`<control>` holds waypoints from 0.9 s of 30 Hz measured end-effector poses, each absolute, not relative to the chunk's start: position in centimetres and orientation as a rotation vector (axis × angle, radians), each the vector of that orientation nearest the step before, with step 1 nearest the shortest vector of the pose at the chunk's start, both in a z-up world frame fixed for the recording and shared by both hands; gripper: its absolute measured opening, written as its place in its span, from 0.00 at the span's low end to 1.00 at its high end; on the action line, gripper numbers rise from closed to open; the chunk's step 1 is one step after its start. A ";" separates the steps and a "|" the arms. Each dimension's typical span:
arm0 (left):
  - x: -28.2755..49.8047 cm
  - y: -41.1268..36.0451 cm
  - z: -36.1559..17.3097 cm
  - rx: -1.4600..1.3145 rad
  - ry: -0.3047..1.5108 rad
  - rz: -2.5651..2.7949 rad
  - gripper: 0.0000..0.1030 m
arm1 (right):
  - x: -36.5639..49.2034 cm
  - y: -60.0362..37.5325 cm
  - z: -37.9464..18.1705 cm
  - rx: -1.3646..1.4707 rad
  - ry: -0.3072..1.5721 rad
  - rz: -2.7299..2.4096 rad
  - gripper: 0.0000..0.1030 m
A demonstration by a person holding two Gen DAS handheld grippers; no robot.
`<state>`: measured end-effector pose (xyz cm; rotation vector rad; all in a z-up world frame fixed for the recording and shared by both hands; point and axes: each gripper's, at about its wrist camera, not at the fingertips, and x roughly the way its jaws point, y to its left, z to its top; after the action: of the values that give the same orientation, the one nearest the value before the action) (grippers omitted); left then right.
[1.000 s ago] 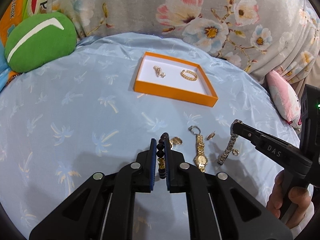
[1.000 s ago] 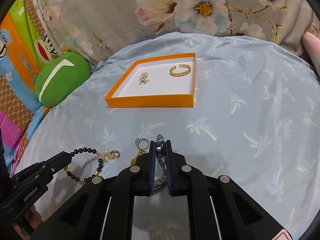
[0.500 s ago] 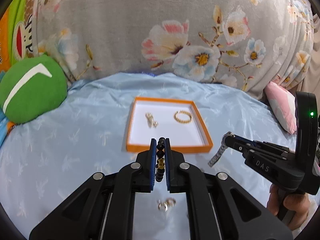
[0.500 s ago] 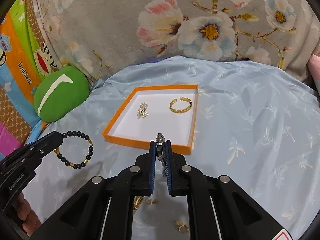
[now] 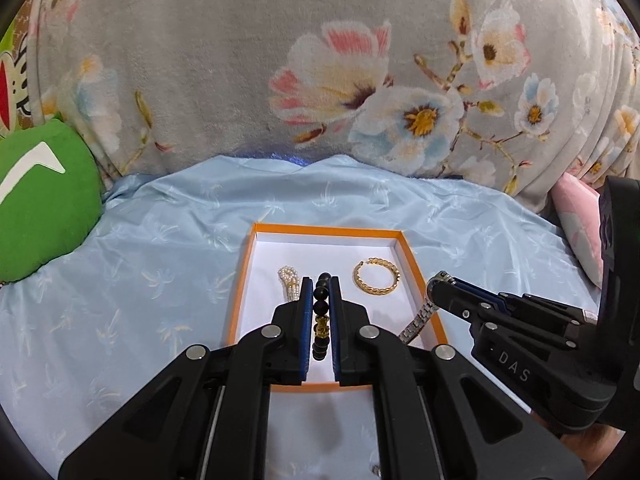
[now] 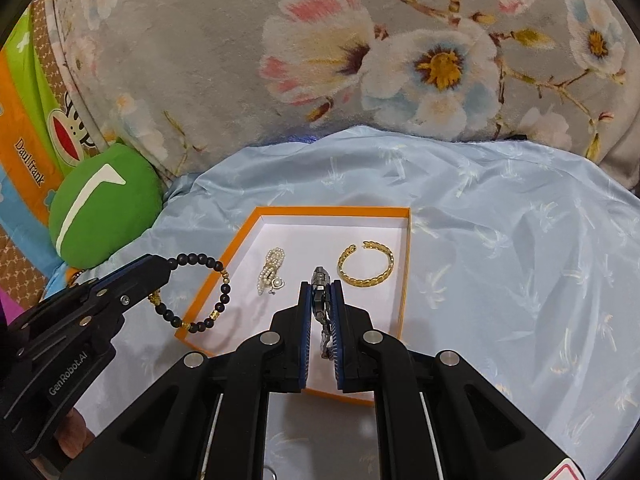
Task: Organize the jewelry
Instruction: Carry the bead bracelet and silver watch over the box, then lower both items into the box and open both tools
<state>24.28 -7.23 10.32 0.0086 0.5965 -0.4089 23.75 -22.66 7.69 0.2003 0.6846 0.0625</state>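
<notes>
Now both grippers have carried their loads up from the bedspread (image 5: 160, 264) to hover over the orange tray (image 6: 405, 280). Left gripper (image 5: 321, 292) is clamped on the bead bracelet (image 6: 208, 292), right gripper (image 6: 321, 300) on the watch (image 5: 420, 320). Judged: lowering and release come next, clear of the gold bangle (image 6: 366, 266) and pearl piece (image 6: 272, 272) already inside.

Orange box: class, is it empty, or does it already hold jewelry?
Not empty. The orange box holds a gold bangle and a pearl piece on its white floor.
</notes>
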 end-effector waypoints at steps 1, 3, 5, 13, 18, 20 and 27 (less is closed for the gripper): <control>24.8 -7.4 9.8 0.012 0.603 -0.404 0.07 | 24.2 -22.8 7.3 0.203 0.693 0.061 0.08; 25.9 -7.7 8.9 0.011 0.623 -0.401 0.07 | 25.0 -23.1 6.3 0.206 0.712 0.056 0.08; 26.8 -7.9 8.0 0.008 0.642 -0.394 0.07 | 25.7 -23.2 5.4 0.207 0.729 0.048 0.08; 29.1 -8.0 5.0 -0.001 0.715 -0.382 0.07 | 27.4 -22.8 3.1 0.191 0.763 0.053 0.09; 29.2 -7.9 4.8 0.000 0.704 -0.360 0.27 | 27.2 -22.4 3.2 0.160 0.734 0.031 0.17; 29.0 -7.8 4.8 0.003 0.688 -0.345 0.36 | 27.1 -22.6 3.4 0.167 0.724 0.026 0.19; 29.0 -6.6 5.3 -0.031 0.674 -0.322 0.36 | 26.7 -23.4 3.7 0.193 0.708 0.020 0.23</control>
<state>28.97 -6.61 5.28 -0.0309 0.6737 -0.3219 26.67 -23.44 3.68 0.1932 0.7076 0.0197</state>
